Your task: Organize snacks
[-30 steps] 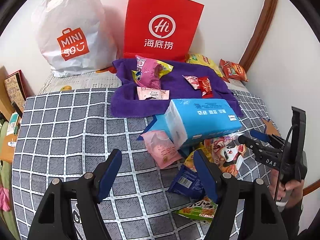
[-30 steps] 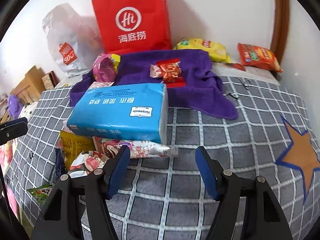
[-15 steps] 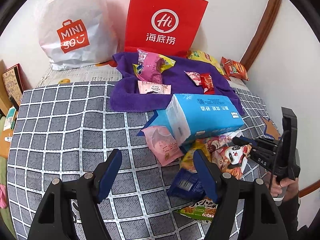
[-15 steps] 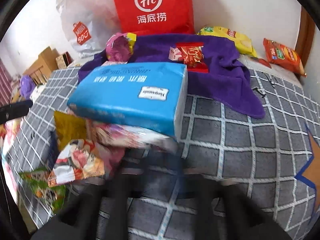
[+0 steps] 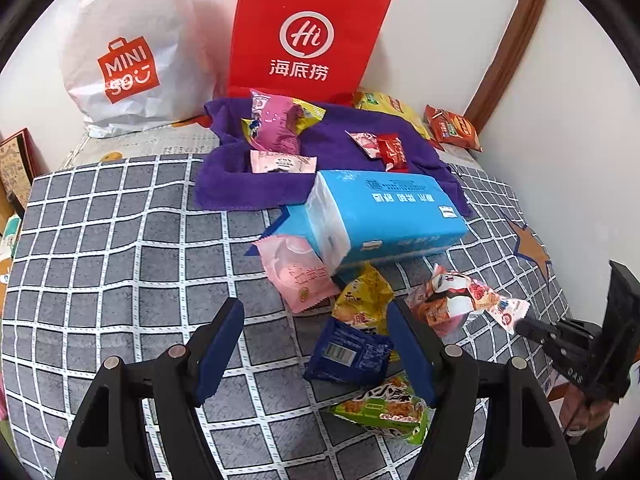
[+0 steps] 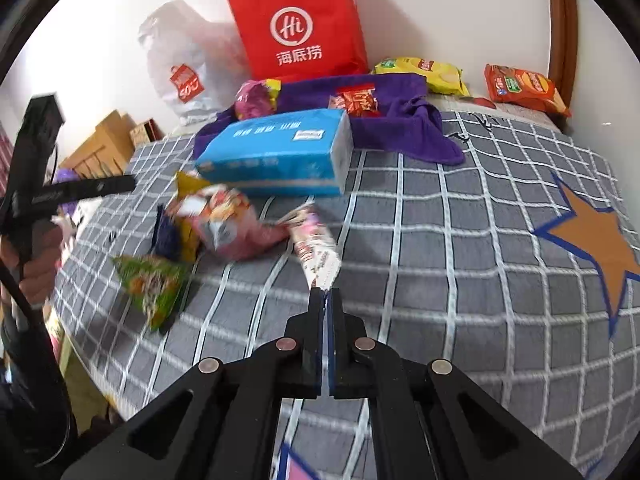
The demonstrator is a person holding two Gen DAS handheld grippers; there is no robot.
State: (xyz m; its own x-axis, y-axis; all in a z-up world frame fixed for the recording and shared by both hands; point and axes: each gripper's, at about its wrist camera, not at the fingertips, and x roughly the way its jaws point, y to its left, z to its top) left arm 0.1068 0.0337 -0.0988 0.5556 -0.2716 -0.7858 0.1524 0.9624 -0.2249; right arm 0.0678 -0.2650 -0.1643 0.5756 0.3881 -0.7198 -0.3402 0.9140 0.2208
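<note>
Two grippers work over a grey checked bedcover. The right gripper has its jaws pressed together on the sealed end of a pink and white snack packet; the thin flap of the wrapper goes between the blue pads. This packet is long and narrow. In the right wrist view its long axis runs from the fingertips up and to the left, so the free end points toward the heap of other snacks. In the left wrist view the same packet lies almost level across the picture, with its pinched end on the right, at the tip of the right gripper.

The left gripper stands with its jaws apart and nothing between them, above the cover just beside the heap. Near its right finger lie a dark blue packet, a yellow packet and a green packet. A pink sachet lies partly under a blue tissue pack, whose long axis goes across the bed. Behind it a purple towel carries several small snacks. A red paper bag and a white plastic bag stand at the wall, and two more chip bags, yellow and orange, lie in the far corner.
</note>
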